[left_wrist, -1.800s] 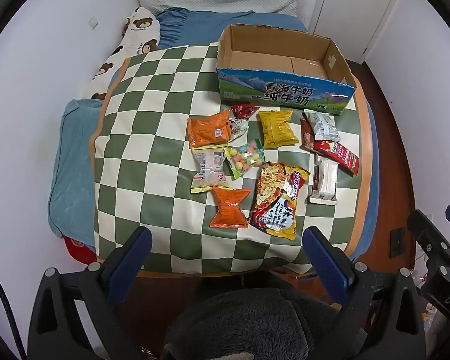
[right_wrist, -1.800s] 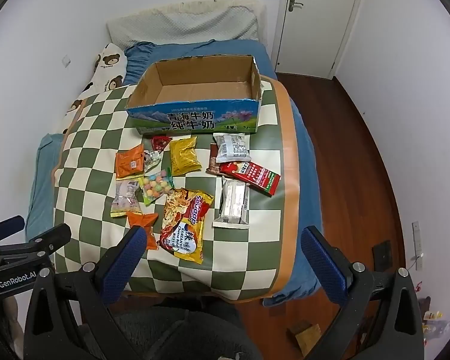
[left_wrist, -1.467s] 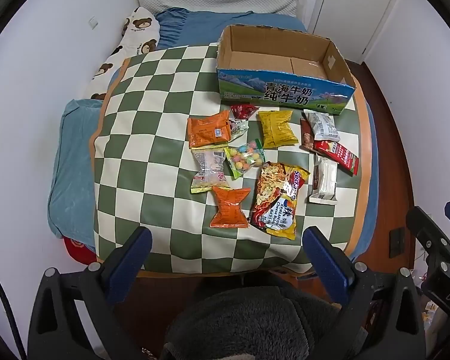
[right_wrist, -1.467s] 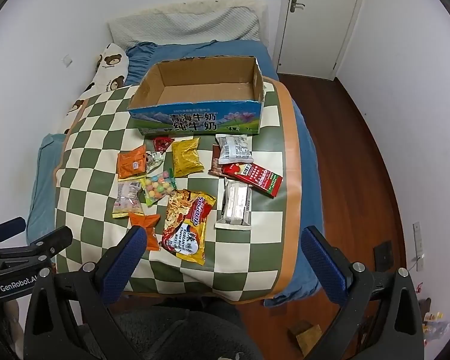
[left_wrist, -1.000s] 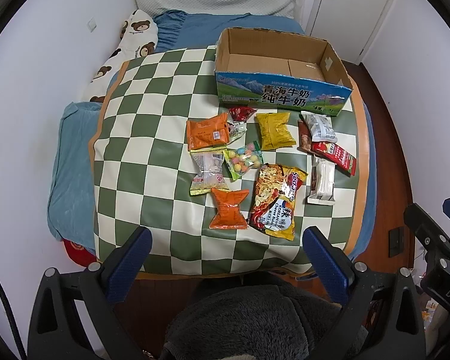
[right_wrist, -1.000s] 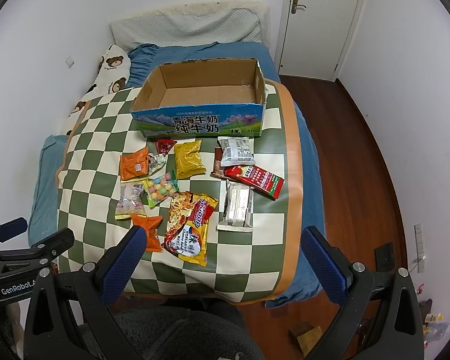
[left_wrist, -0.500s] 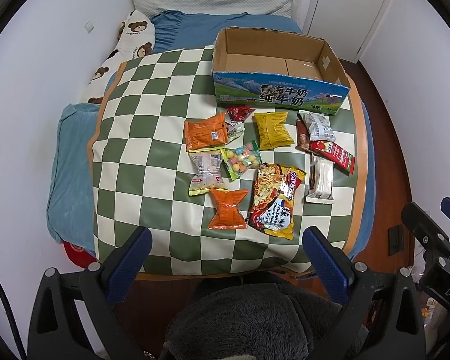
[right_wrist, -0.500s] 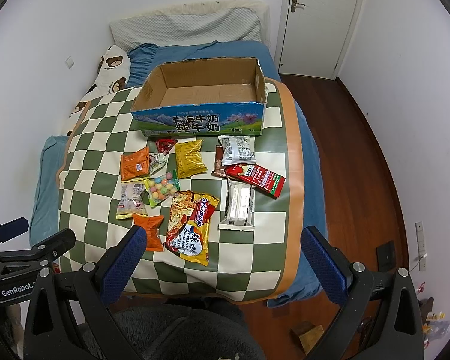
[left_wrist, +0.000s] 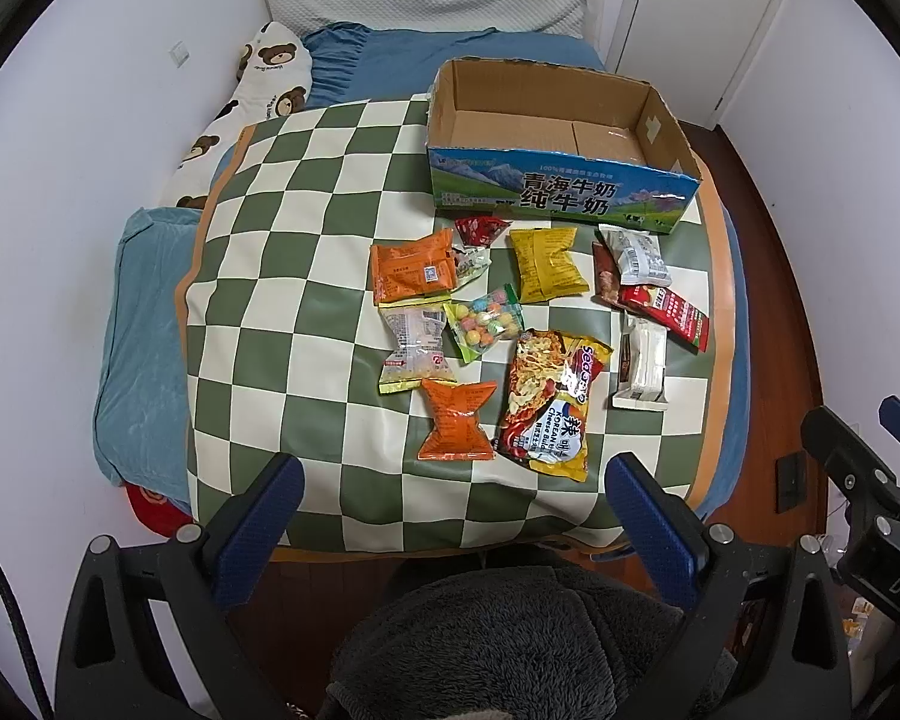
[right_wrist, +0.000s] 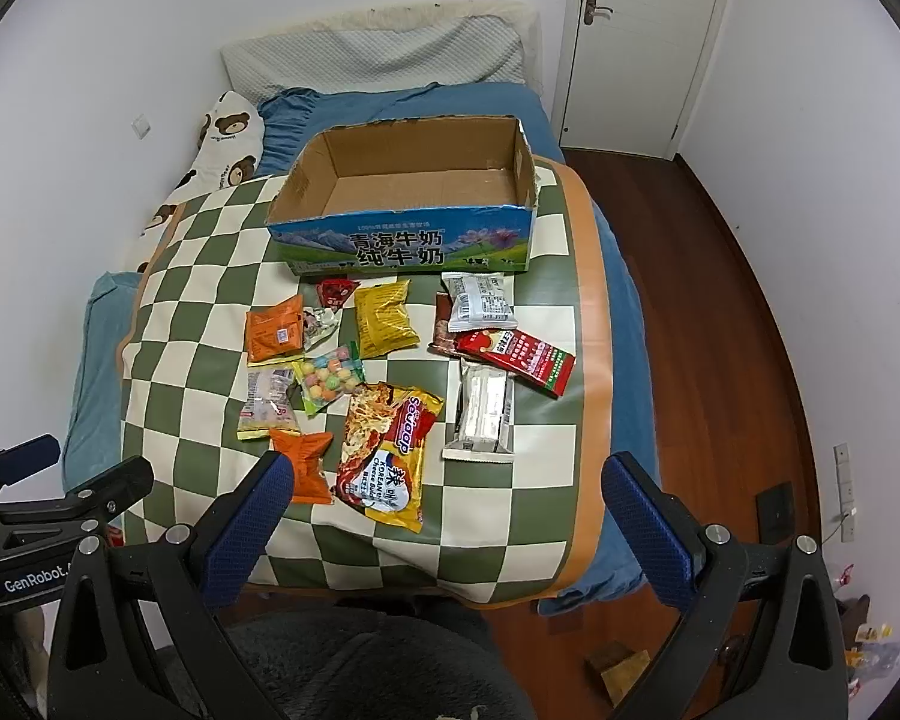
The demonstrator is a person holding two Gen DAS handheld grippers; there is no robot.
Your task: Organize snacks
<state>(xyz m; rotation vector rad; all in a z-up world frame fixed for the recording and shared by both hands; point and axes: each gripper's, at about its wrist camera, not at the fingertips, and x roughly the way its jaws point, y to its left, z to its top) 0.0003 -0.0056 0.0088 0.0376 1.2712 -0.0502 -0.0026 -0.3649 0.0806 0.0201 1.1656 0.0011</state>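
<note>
Several snack packets lie on a green-and-white checked mat (left_wrist: 282, 312) on a bed. Among them are a Korean noodle pack (left_wrist: 549, 399), an orange packet (left_wrist: 457, 427), a yellow packet (left_wrist: 547, 264), a bag of coloured candy balls (left_wrist: 486, 327) and a red box (left_wrist: 666, 315). An empty open cardboard milk box (left_wrist: 561, 144) stands behind them, also in the right wrist view (right_wrist: 408, 198). My left gripper (left_wrist: 450, 516) is open and empty, held before the mat's near edge. My right gripper (right_wrist: 444, 516) is open and empty too, above the near edge by the noodle pack (right_wrist: 387, 447).
The bed (right_wrist: 402, 108) has blue sheets, a bear-print pillow (left_wrist: 252, 96) and a grey pillow at the head, with a white wall on the left. Wooden floor (right_wrist: 720, 312) and a white door (right_wrist: 636, 42) lie to the right. A dark fluffy garment (left_wrist: 510, 642) fills the bottom.
Both grippers have drifted slightly, so the mat and snacks shift a little in view. Nothing was touched; both stay open.
</note>
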